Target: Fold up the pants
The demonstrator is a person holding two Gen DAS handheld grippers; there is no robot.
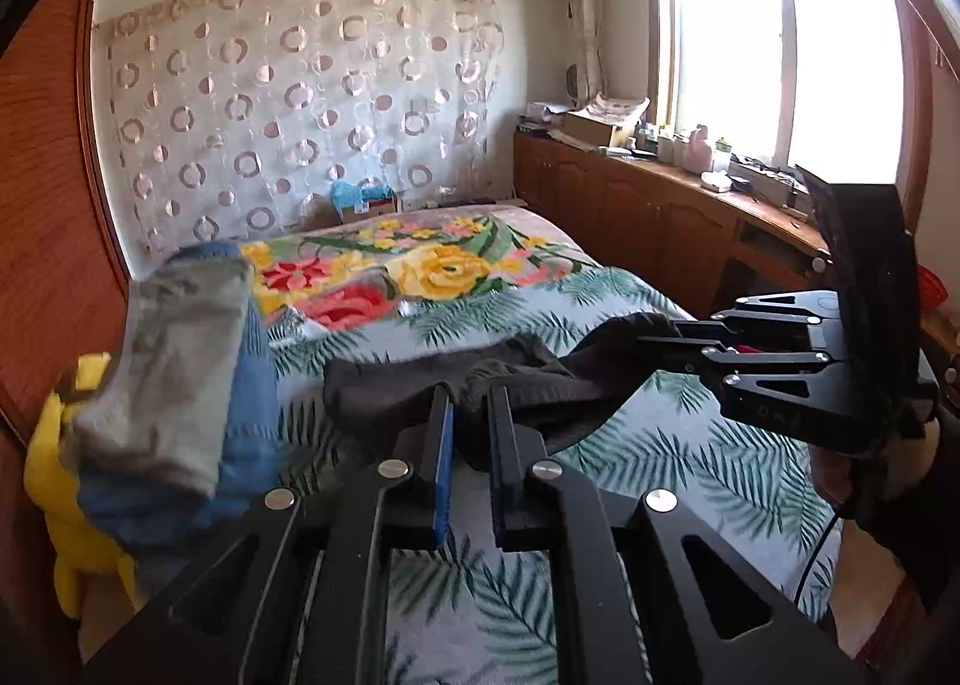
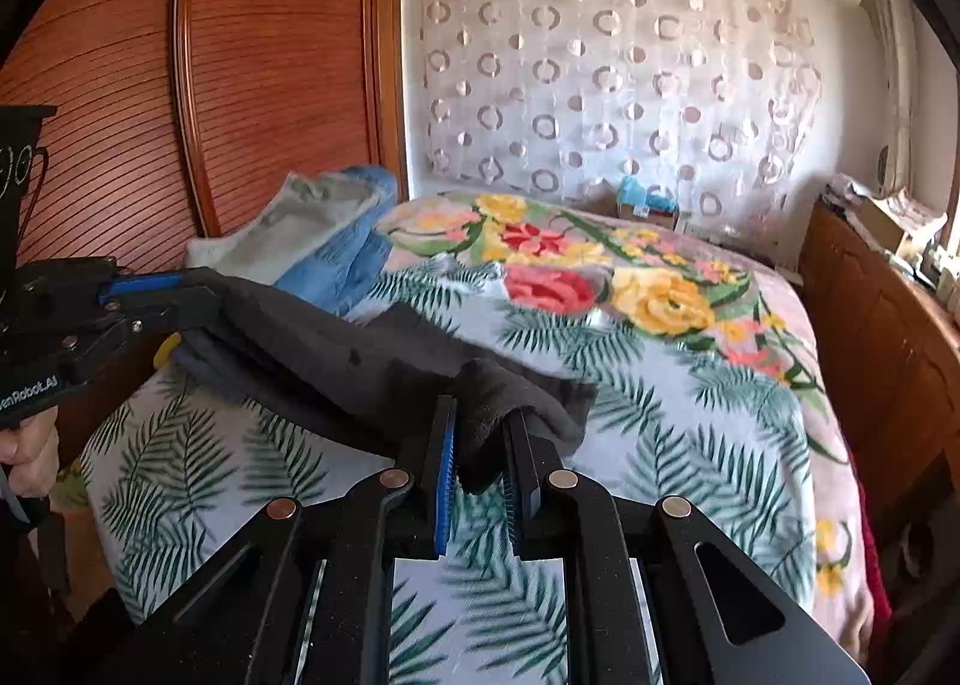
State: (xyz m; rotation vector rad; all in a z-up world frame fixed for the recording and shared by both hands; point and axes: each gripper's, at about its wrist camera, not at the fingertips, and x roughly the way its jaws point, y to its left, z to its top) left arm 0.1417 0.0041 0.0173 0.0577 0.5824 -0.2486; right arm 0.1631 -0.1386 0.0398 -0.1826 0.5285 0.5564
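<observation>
Dark grey pants hang stretched between my two grippers just above the leaf-patterned bedspread. My left gripper is shut on one end of the fabric. My right gripper is shut on the other end, a fold of cloth bunched between its blue pads. In the left wrist view the right gripper comes in from the right edge. In the right wrist view the left gripper enters from the left, with a hand on its handle.
A pile of grey, blue and yellow folded cloth lies at the bed's left side by the wooden wardrobe. A wooden cabinet with clutter runs along the right under the window. A flowered blanket covers the far half.
</observation>
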